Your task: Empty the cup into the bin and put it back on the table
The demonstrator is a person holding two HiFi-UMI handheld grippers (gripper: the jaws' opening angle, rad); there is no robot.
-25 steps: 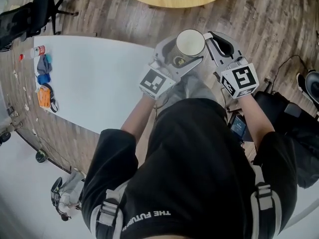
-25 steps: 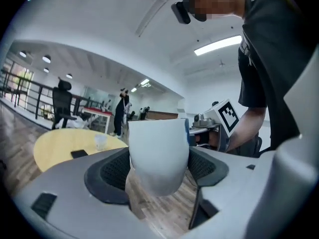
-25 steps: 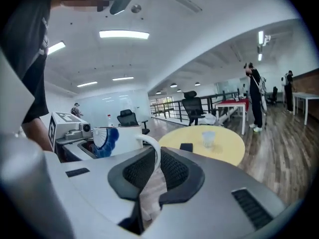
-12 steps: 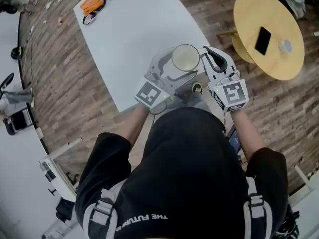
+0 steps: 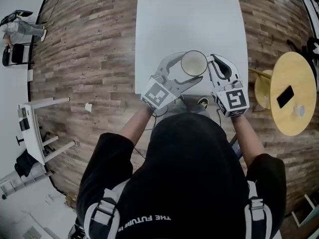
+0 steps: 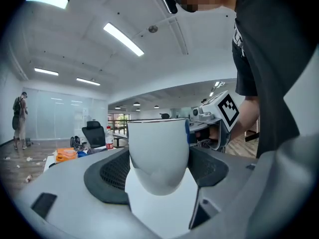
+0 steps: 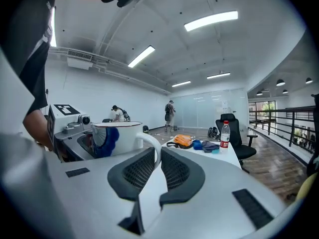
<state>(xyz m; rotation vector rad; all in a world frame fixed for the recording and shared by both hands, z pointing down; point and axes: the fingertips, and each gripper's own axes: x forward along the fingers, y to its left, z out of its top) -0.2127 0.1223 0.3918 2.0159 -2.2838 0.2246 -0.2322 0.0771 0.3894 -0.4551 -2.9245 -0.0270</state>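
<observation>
A white cup (image 5: 193, 62) with a blue mark on its side hangs upright over the near edge of the white table (image 5: 189, 24). Its inside looks bare in the head view. My left gripper (image 5: 188, 67) wraps its wide jaws round the cup's body (image 6: 158, 153) and is shut on it. My right gripper (image 5: 212, 63) comes from the right, its jaws nearly together and pinching the cup's handle (image 7: 153, 146). In the right gripper view the cup (image 7: 122, 136) sits just beyond the black pads (image 7: 137, 171).
Orange and blue items (image 7: 182, 141) and a bottle (image 7: 225, 133) lie at the table's far end, beside a black chair (image 7: 232, 126). A round wooden table (image 5: 299, 78) with a phone (image 5: 284, 96) stands at right, a stool (image 5: 261, 86) by it. People stand far off.
The view has swung round: the white table, earlier off to the left, now lies straight ahead with the cup over its near edge. Both grips on the cup are unchanged.
</observation>
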